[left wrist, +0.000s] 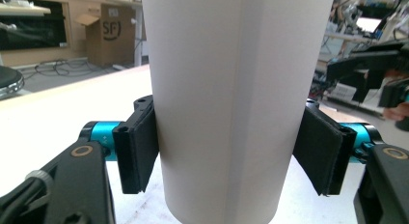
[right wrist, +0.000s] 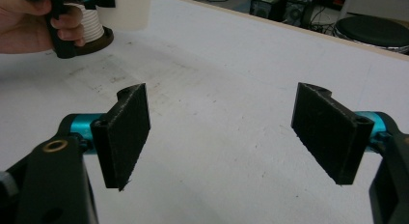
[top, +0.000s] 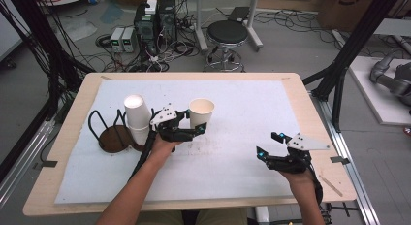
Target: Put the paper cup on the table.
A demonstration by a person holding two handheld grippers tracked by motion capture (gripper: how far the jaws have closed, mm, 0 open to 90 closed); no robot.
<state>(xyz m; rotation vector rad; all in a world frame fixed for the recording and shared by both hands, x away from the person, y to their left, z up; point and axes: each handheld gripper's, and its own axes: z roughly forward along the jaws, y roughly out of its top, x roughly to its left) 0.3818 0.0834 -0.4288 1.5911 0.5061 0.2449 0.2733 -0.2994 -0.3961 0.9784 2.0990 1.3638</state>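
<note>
Matt white paper cup [left wrist: 226, 103]

White paper cup [top: 201, 112] upright on white mat, mouth up, empty

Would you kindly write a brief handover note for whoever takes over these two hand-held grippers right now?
Left hand-held gripper: shut on an upright white paper cup, pads on both its sides, near the table's middle.
Right hand-held gripper: open, holding nothing, over the white mat at the right.
Stack of upside-down cups: on the round brown stand at the left, beside its black wire holder.
Done: one cup gripped apart from the stack.
Left: probably set it down and release; the destination isn't evident.
</note>
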